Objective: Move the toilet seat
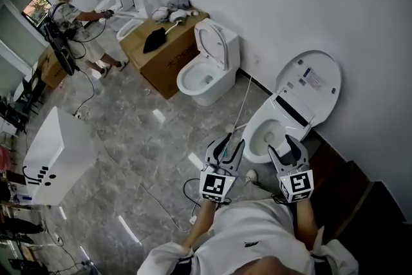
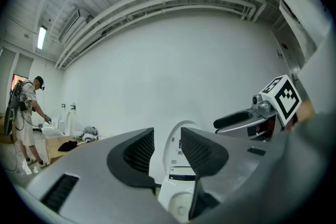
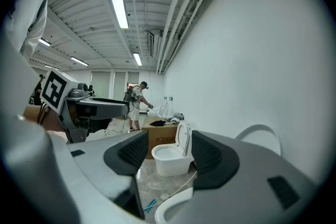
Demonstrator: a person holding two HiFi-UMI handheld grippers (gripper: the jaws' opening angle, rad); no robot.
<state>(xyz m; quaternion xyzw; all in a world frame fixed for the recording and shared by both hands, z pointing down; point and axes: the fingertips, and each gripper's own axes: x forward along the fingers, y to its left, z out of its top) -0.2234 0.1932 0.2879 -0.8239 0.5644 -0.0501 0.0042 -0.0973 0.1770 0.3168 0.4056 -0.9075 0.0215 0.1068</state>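
A white toilet stands by the wall at the right, its lid (image 1: 309, 82) raised against the wall and the seat ring (image 1: 257, 132) lying on the bowl. Both grippers are held level just short of the bowl's near side. My left gripper (image 1: 230, 142) is off the bowl's left edge, its jaws drawn close together with nothing between them. My right gripper (image 1: 288, 142) hovers over the near rim, open and empty. In the left gripper view the lid (image 2: 169, 152) shows through the slit of the left gripper (image 2: 167, 147). In the right gripper view the rim (image 3: 176, 202) lies below the right gripper (image 3: 169, 149).
A second toilet (image 1: 206, 71) with its lid up stands further along the wall, beside a cardboard box (image 1: 164, 51) with cloths on it. A person (image 1: 74, 22) works at the far left corner. A white crate (image 1: 55, 154) sits on the marble floor, and cables (image 1: 193, 193) trail near my feet.
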